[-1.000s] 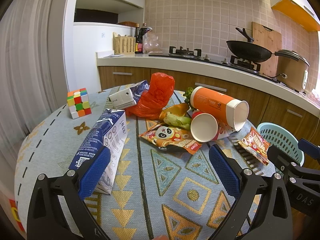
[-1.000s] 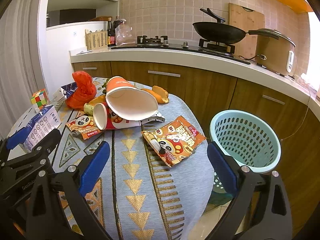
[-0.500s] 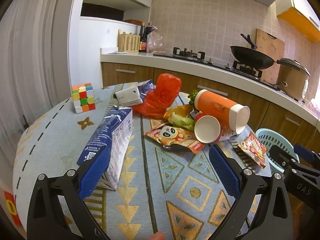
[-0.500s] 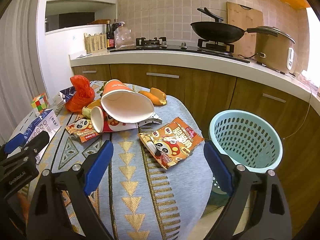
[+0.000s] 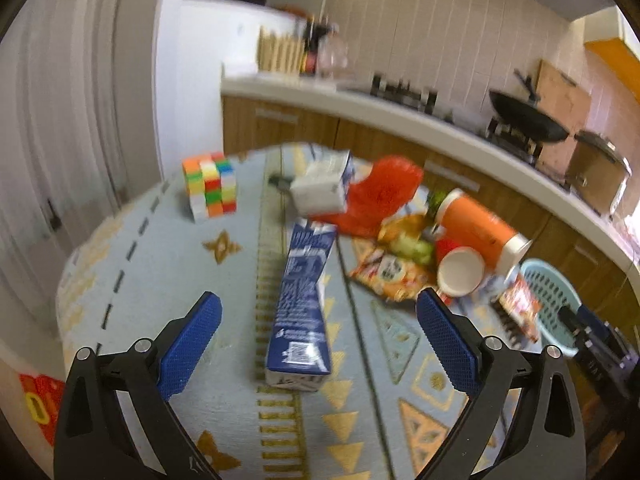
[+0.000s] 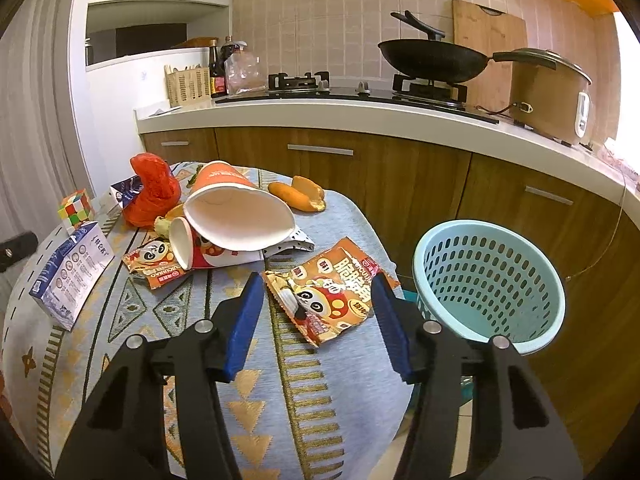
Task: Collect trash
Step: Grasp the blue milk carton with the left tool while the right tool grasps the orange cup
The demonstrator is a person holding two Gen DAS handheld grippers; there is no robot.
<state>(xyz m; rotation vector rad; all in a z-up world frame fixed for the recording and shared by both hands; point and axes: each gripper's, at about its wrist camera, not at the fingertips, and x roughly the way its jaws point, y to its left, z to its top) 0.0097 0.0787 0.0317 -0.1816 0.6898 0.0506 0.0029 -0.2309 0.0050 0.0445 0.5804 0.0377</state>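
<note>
A red-orange snack packet (image 6: 332, 288) lies at the table's near right edge. My right gripper (image 6: 318, 280) has a finger on each side of it; the jaws are closing, and the pads are not seen pressing it. A light blue basket (image 6: 480, 226) stands empty just off the table's edge to the right. A blue milk carton (image 5: 304, 292) lies lengthwise on the cloth, its near end between the spread fingers of my open left gripper (image 5: 318, 296), untouched. Behind it lie a big orange cup (image 5: 476, 220), a small cup (image 5: 460, 272) and a red bag (image 5: 380, 196).
A colour cube (image 5: 210, 190) stands at the table's far left and a second carton (image 5: 324, 184) lies beside the red bag. Another panda packet (image 6: 156, 264) and two bread rolls (image 6: 298, 196) lie near the cups. The kitchen counter with a wok (image 6: 432, 56) runs behind.
My left gripper has swung left and drawn back, so the blue carton now sits between its fingers. The right jaws have narrowed around the snack packet.
</note>
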